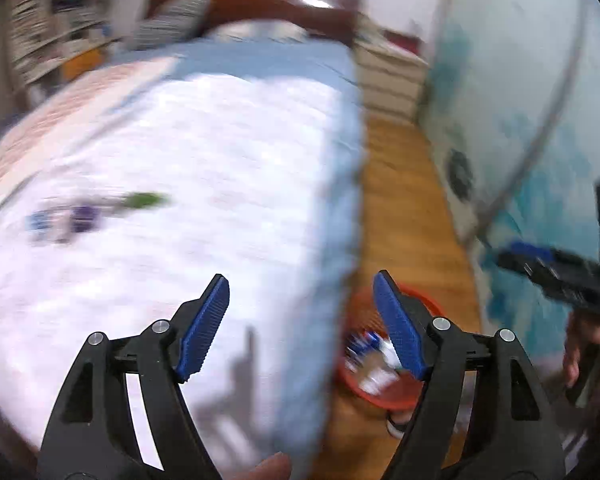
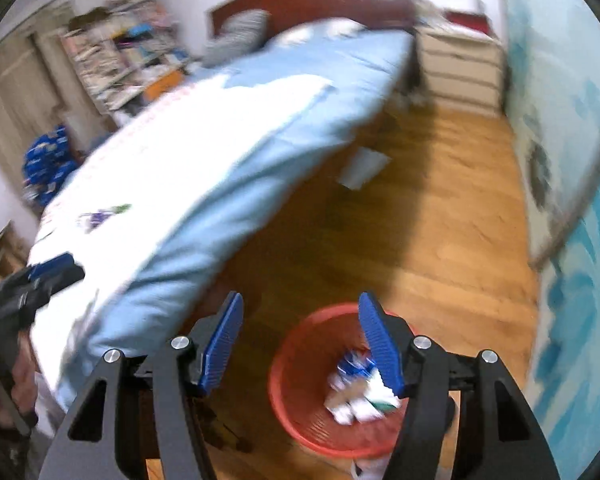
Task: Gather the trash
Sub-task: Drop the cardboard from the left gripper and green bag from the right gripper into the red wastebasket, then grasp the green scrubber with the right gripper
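A red trash basket [image 2: 296,392] stands on the wooden floor beside the bed, with several wrappers [image 2: 360,392] inside; it also shows in the left wrist view [image 1: 380,400]. My right gripper [image 2: 300,344] is open and empty just above the basket. My left gripper [image 1: 300,324] is open and empty over the bed's near edge. Small purple and green pieces of trash [image 1: 96,212] lie on the white quilt at the left, also seen in the right wrist view [image 2: 104,214]. Both views are blurred.
The bed [image 1: 220,140] with a white and blue quilt fills the left. A wooden floor strip [image 1: 404,200] runs between the bed and a blue wall [image 1: 520,100]. A white drawer unit [image 2: 460,72] and bookshelves [image 2: 120,52] stand at the back. A white sheet [image 2: 364,168] lies on the floor.
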A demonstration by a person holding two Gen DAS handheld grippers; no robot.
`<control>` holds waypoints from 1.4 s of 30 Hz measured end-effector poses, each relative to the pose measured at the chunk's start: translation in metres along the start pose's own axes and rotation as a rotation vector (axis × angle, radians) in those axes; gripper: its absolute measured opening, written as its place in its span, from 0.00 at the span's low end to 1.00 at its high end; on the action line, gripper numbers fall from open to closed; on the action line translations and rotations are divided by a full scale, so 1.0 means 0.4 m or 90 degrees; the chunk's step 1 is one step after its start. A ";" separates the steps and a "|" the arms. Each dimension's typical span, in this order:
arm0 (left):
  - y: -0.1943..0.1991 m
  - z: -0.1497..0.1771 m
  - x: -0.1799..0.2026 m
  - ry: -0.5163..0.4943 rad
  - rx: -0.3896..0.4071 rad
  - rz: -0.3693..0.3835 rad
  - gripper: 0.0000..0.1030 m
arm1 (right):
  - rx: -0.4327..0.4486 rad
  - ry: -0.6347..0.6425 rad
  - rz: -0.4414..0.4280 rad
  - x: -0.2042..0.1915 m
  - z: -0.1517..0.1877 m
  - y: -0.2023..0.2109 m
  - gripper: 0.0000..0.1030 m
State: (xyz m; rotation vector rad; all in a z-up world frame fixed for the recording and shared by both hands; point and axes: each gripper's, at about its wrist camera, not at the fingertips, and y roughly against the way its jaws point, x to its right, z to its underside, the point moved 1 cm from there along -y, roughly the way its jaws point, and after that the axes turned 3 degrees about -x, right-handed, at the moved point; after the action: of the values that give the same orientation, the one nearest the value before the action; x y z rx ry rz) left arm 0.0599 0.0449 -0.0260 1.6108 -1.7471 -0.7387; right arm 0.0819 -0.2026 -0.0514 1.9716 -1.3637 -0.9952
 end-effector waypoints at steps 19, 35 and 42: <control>0.062 0.000 -0.507 0.202 0.034 -0.131 0.73 | -0.038 0.242 -0.152 -0.706 -0.246 -0.314 0.56; 0.033 -0.007 -0.521 0.204 0.012 -0.100 0.73 | -0.177 0.264 -0.079 -0.795 -0.319 -0.686 0.32; 0.025 -0.013 -0.517 0.208 0.010 -0.089 0.73 | -0.163 0.258 -0.092 -0.792 -0.320 -0.656 0.27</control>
State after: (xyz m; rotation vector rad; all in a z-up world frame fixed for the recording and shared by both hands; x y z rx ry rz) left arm 0.0663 0.2520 -0.0320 1.7657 -1.4230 -0.4913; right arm 0.2598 0.1875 -0.0938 1.9591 -0.8403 -0.7344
